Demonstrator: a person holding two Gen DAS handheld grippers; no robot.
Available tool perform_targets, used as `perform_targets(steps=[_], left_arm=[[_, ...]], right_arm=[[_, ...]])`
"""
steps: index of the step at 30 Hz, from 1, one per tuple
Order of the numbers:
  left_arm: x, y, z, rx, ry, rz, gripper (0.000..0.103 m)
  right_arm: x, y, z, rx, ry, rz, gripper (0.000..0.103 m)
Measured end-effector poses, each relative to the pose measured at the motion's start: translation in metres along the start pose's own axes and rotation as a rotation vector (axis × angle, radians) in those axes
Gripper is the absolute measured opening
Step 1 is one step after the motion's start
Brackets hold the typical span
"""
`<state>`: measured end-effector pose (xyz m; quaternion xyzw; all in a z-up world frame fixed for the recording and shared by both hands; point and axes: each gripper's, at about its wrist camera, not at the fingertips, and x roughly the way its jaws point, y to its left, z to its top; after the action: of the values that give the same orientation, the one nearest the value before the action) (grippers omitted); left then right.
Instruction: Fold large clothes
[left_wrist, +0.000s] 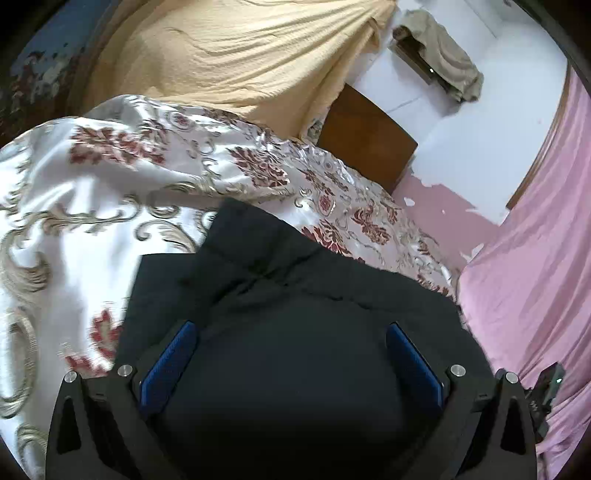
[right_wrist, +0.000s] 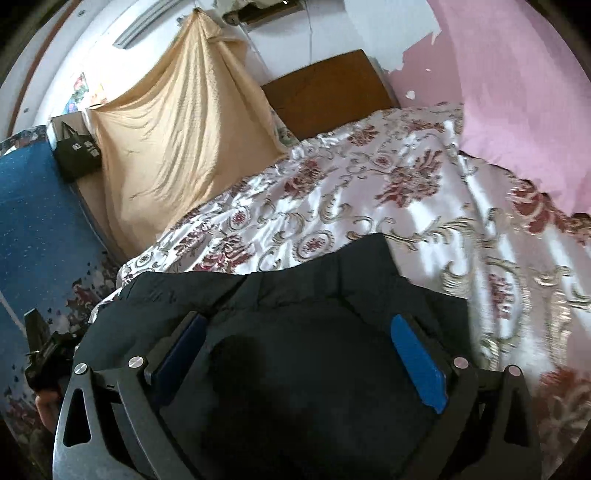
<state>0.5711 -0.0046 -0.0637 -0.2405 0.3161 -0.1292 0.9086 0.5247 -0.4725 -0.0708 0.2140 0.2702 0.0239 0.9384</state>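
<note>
Floral bedspread (left_wrist: 110, 166) under dark jacket (left_wrist: 295, 314), black bag (right_wrist: 75, 155) — right view only

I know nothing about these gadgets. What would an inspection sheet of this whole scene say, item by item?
Surface: a bed under a shiny floral bedspread, rumpled.
Job's things: a dark jacket lying on the bedspread, bulky, partly folded.
Clutter: a black bag on a ledge beside the bed.
Grippers: left gripper open, blue pads spread over the jacket; right gripper open likewise. Whether they touch the fabric cannot be told.
Cables: a thin wire running down the wall.
Surroundings: yellow cloth hung on the wall, wooden headboard, pink curtain, peeling pink paint.
</note>
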Motion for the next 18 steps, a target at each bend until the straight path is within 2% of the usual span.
perform_targets(steps=[4, 6, 8, 10, 13, 15, 18], left_arm=[[-0.022, 0.012, -0.001, -0.020, 0.030, 0.028, 0.103], [-0.027, 0.015, -0.001, -0.009, 0.050, 0.077, 0.103], [-0.028, 0.020, -0.002, 0.009, 0.085, 0.096, 0.103], [-0.029, 0.030, -0.005, 0.018, 0.135, 0.095, 0.103], [-0.024, 0.037, -0.011, 0.064, 0.219, 0.071, 0.103], [-0.020, 0.043, -0.014, 0.064, 0.248, 0.022, 0.103], [-0.010, 0.054, -0.020, 0.036, 0.273, -0.048, 0.103]], right_arm=[[-0.015, -0.020, 0.006, 0.035, 0.071, -0.028, 0.099], [-0.020, -0.031, 0.008, 0.028, 0.096, -0.043, 0.100], [-0.023, -0.042, 0.009, 0.016, 0.127, -0.066, 0.101], [-0.020, -0.054, 0.007, 0.032, 0.175, -0.053, 0.101], [-0.001, -0.072, -0.002, 0.076, 0.279, 0.005, 0.101], [0.005, -0.070, -0.006, 0.053, 0.301, 0.017, 0.101], [0.013, -0.065, -0.010, 0.024, 0.320, 0.088, 0.102]])
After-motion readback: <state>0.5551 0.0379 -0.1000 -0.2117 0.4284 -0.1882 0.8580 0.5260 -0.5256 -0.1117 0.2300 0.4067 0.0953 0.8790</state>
